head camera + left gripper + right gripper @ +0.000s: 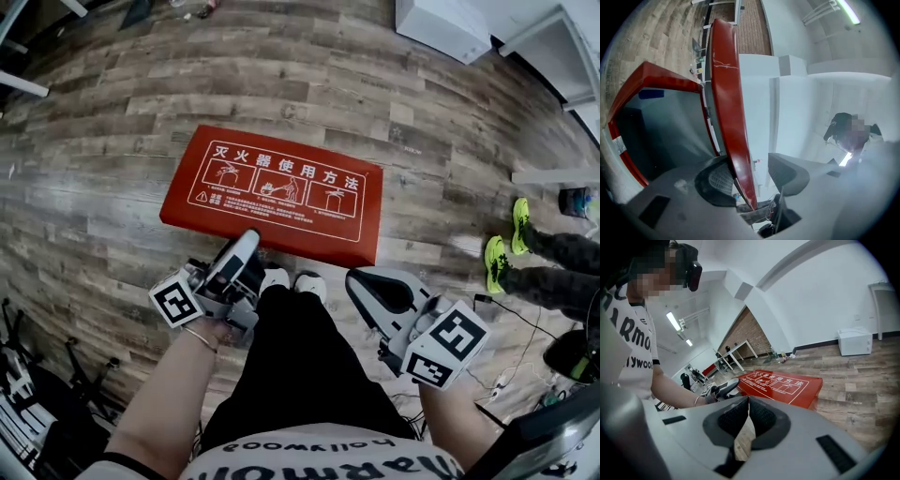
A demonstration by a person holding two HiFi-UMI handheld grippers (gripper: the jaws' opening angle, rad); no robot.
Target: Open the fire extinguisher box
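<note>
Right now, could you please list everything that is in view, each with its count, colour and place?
fire extinguisher box: one, red with white print, lying on the floor ahead of the feet
wood floor: one, brown-grey planks, under everything
white cabinet: one, white, far right
green shoes: two, bright green, on a bystander at the right edge
cables: several, black and white, floor at lower right
black metal frames: count unclear, black, lower left
white shoes: two, white, the person's own, at the box's near edge
left tool: one, grey, jaws open with the red lid edge between them
right tool: one, grey, shut on nothing, clear of the box
</note>
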